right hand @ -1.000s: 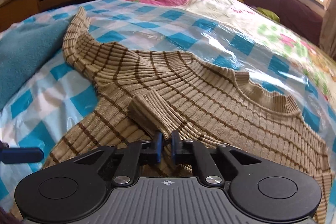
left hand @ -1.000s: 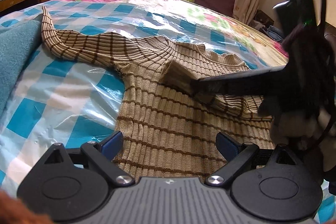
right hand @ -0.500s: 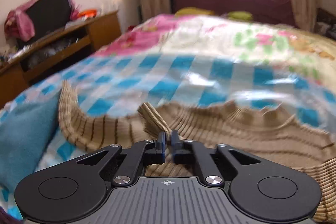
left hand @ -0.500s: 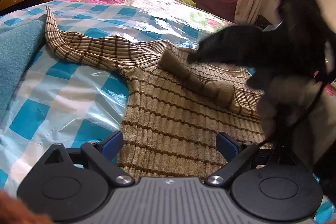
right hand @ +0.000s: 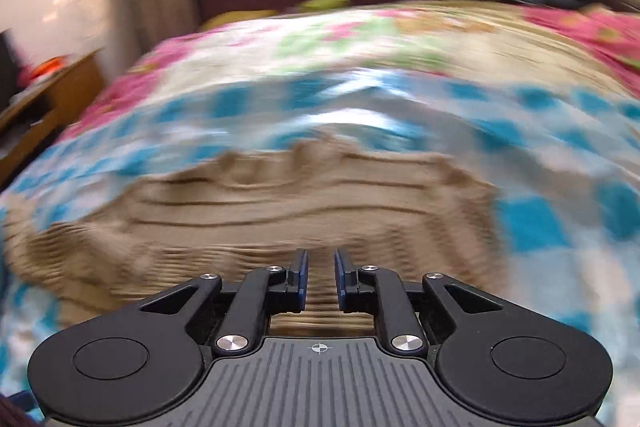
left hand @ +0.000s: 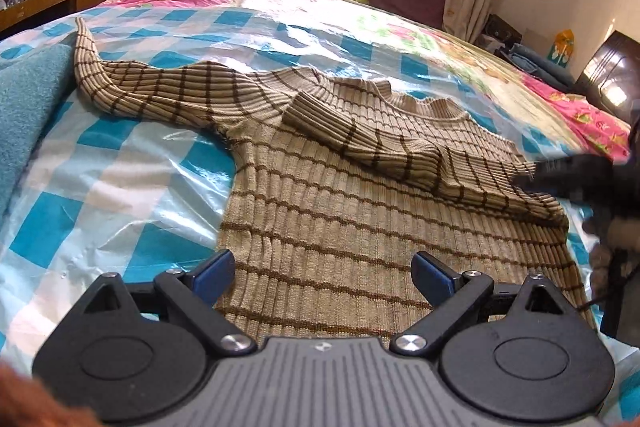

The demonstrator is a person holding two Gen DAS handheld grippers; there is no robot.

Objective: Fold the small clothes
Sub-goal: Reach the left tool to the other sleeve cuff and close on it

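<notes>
Sweater (left hand: 340, 211) flat on bed (left hand: 120, 163); one sleeve (left hand: 384, 139) folded across chest, other sleeve (left hand: 132, 87) unfolded (body fold pending). Left gripper (left hand: 324, 275) spread, empty; right gripper (right hand: 320, 279) opening, nothing between.

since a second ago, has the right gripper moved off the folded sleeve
Yes. In the left wrist view the right gripper has swung from the sleeve cuff near the collar out to the sweater's right edge, jaws opening and empty.

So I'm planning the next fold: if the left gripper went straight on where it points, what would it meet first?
Probably the sweater: the left gripper, fingers open, aims down at its striped body.
</notes>
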